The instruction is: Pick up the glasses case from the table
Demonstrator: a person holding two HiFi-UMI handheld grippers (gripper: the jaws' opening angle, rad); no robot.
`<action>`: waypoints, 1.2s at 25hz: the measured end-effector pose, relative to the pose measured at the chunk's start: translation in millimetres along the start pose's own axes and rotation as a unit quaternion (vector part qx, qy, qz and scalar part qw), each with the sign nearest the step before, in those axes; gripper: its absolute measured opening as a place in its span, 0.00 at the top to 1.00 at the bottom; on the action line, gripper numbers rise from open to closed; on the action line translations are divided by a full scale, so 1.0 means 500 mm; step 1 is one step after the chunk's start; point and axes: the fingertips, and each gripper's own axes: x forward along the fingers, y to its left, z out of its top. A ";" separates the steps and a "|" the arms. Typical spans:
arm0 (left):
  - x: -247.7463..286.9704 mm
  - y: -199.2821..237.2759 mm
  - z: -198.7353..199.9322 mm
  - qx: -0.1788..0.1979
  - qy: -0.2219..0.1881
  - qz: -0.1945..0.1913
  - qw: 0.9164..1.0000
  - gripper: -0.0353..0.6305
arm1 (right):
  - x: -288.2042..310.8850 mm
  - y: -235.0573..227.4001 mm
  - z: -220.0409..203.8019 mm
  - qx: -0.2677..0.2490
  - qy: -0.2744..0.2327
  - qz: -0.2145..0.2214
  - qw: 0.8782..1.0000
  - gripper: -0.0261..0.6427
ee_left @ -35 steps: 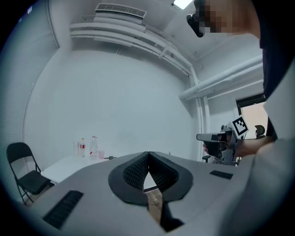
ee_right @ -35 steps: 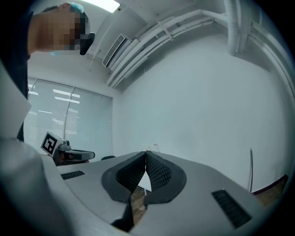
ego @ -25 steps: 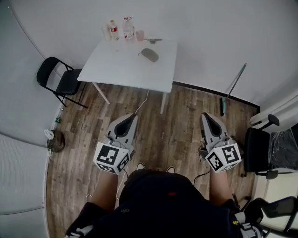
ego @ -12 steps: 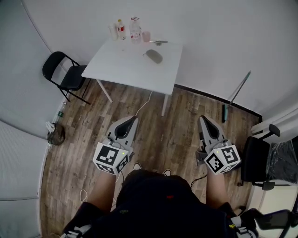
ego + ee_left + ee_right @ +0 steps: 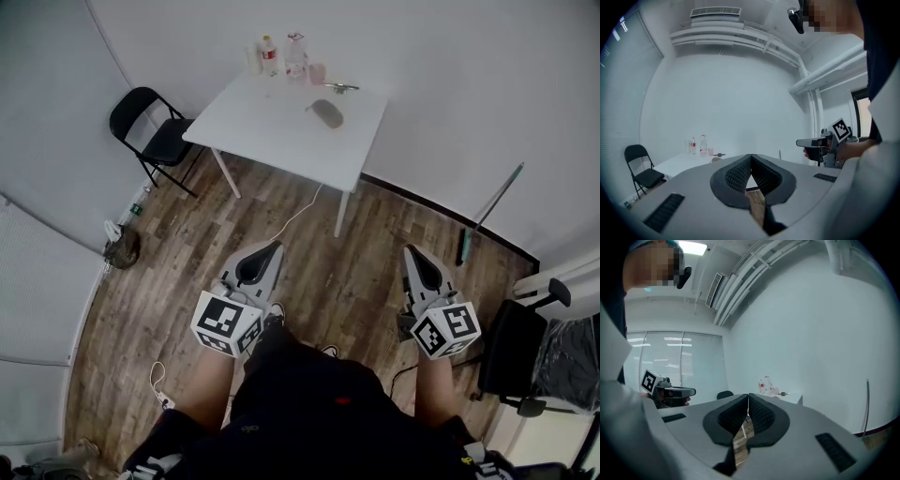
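The grey oval glasses case (image 5: 326, 113) lies on the white table (image 5: 272, 131) near its far right corner, and shows small in the left gripper view as the case (image 5: 716, 160). Both grippers hang over the wooden floor, well short of the table. My left gripper (image 5: 273, 247) is shut with nothing in it, its jaws meeting at the tips (image 5: 751, 156). My right gripper (image 5: 410, 250) is also shut and empty (image 5: 748, 395). Each gripper view shows the other gripper off to its side.
Two bottles (image 5: 295, 52), a pink cup (image 5: 317, 72) and a pair of glasses (image 5: 339, 87) stand along the table's far edge. A black folding chair (image 5: 155, 136) is left of the table. A broom (image 5: 487, 211) leans on the right wall. An office chair (image 5: 520, 347) is at the right.
The view has swung, so the table and folding chair sit farther right in the picture. Both grippers stay shut in front of the body and have shifted slightly.
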 end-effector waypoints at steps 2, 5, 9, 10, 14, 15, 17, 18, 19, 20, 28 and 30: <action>0.009 -0.004 0.005 0.003 -0.002 0.003 1.000 0.92 | 0.003 -0.006 -0.001 0.000 -0.005 0.007 1.000 0.93; 0.028 -0.007 0.008 0.007 0.000 -0.002 1.000 0.92 | 0.012 -0.021 0.000 0.001 -0.006 0.004 1.000 0.93; 0.066 -0.007 0.014 0.011 -0.004 -0.014 1.000 0.92 | 0.017 -0.051 -0.001 -0.018 -0.005 -0.012 1.000 0.93; 0.079 -0.005 0.016 0.011 -0.006 -0.017 1.000 0.92 | 0.020 -0.062 -0.001 -0.020 -0.004 -0.017 1.000 0.93; 0.137 0.013 0.028 0.004 -0.015 -0.025 1.000 0.92 | 0.044 -0.098 -0.001 -0.025 0.000 -0.024 0.999 0.93; 0.150 0.019 0.030 0.002 -0.017 -0.027 0.999 0.92 | 0.053 -0.105 0.002 -0.027 0.000 -0.025 0.999 0.93; 0.173 0.036 0.034 -0.001 -0.018 -0.032 0.999 0.92 | 0.075 -0.114 0.011 -0.030 -0.001 -0.027 0.999 0.93; 0.184 0.047 0.035 -0.003 -0.018 -0.033 0.999 0.92 | 0.088 -0.117 0.016 -0.032 -0.002 -0.027 0.999 0.93; 0.196 0.059 0.036 -0.006 -0.019 -0.034 0.999 0.92 | 0.102 -0.121 0.020 -0.036 -0.001 -0.028 0.999 0.93; 0.210 0.072 0.039 -0.009 -0.020 -0.035 0.999 0.92 | 0.118 -0.125 0.024 -0.039 0.001 -0.028 0.999 0.93; 0.302 0.229 0.059 -0.031 -0.025 -0.044 0.998 0.92 | 0.303 -0.154 0.048 -0.046 0.020 -0.044 0.998 0.93; 0.319 0.281 0.065 -0.036 -0.024 -0.046 0.998 0.92 | 0.360 -0.144 0.055 -0.052 0.020 -0.037 0.998 0.93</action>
